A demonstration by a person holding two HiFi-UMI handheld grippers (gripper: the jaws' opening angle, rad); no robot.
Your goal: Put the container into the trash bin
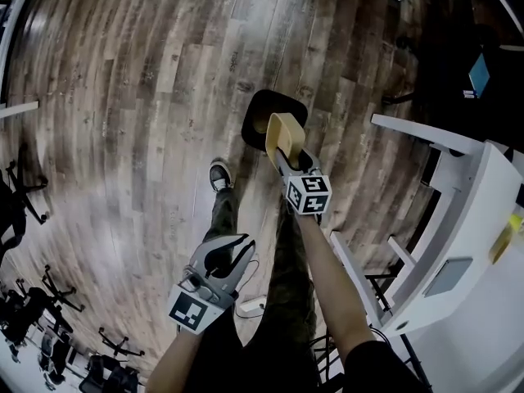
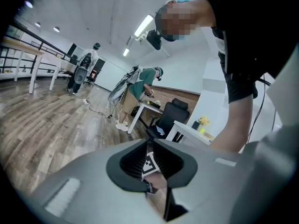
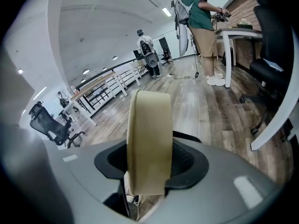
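Observation:
In the head view my right gripper [image 1: 286, 148] is shut on a tan, flattened container [image 1: 283, 134], gripped by its lower edge and standing upright. It hangs directly over the black trash bin [image 1: 264, 109] on the wooden floor. In the right gripper view the container [image 3: 149, 134] rises between the jaws and hides the bin. My left gripper [image 1: 228, 254] is lower and to the left, beside my leg, shut with nothing in it. In the left gripper view its jaws [image 2: 152, 166] stand together, with only a narrow slit between them.
White desks [image 1: 458, 244] stand close on the right. Several black office chairs [image 1: 49, 301] crowd the lower left. My shoe [image 1: 219, 175] is just left of the bin, and a white power strip [image 1: 250, 307] lies on the floor. People stand at a desk [image 2: 147, 90] across the room.

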